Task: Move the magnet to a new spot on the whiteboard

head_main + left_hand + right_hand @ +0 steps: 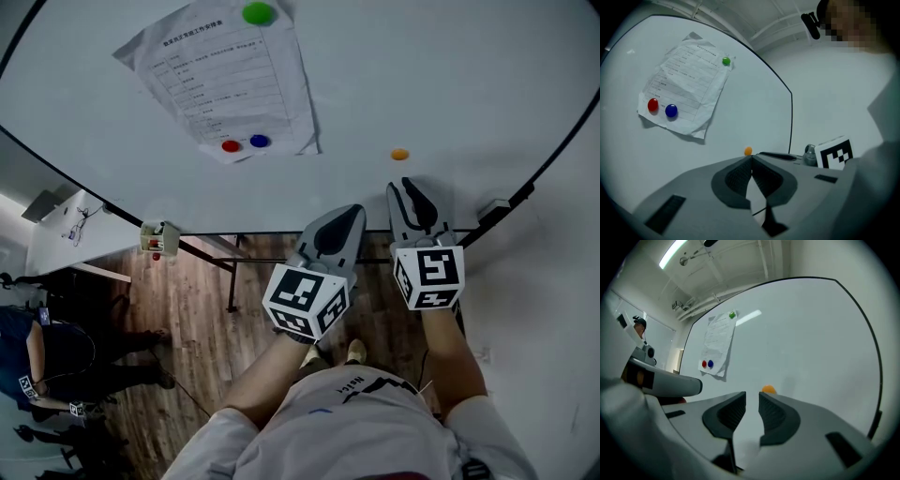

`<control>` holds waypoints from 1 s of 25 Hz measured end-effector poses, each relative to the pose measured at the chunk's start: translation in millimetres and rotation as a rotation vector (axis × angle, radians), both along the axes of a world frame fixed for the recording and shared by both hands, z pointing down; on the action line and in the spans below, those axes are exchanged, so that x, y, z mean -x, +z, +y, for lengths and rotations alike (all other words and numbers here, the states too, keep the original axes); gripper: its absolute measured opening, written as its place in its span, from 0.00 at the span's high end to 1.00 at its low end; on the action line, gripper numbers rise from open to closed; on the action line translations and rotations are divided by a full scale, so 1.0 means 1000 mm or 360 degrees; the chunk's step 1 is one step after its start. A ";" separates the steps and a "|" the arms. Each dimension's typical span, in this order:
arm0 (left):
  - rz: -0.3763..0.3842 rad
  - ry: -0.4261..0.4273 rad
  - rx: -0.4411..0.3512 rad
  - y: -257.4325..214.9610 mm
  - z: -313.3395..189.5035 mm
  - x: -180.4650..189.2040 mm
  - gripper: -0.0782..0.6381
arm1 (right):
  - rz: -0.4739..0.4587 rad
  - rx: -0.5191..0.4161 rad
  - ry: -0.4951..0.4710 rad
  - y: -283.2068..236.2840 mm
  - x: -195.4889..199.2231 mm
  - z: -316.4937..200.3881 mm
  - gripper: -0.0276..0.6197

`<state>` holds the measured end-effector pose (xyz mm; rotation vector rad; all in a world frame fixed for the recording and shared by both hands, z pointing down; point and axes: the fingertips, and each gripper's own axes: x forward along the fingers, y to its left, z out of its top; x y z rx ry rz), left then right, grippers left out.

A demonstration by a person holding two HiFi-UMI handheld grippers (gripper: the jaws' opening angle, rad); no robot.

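- Magnet, small and orange (pixel 768 389), sits on the whiteboard (pixel 422 75) ahead of the right gripper (pixel 752 394), just past the tip of its right-hand jaw and apart from it.
- Right gripper: jaws stand a narrow gap apart, with nothing between them but bare board beyond.
- Left gripper (pixel 751 157): jaw tips meet, closed on nothing. It is held beside the right gripper, on its left, and the orange magnet shows just over its tips.
- Both grippers point at the board.
- Ahead and well to the left of both tools, a printed paper sheet (pixel 225 80) is pinned by a green magnet (pixel 258 13) at its top and by a red magnet (pixel 231 145) and a blue magnet (pixel 260 141) near its lower edge.
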<state>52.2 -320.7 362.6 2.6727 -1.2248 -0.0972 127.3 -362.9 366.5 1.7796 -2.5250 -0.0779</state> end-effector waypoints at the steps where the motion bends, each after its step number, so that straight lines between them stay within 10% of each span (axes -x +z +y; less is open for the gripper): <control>1: -0.0001 -0.0005 0.0000 0.000 0.002 0.000 0.87 | -0.0017 0.0006 -0.0018 0.000 0.001 0.004 0.82; 25: 0.0008 0.0050 0.0005 -0.004 0.065 0.033 0.87 | -0.0189 0.0174 -0.0154 0.013 0.053 0.099 0.94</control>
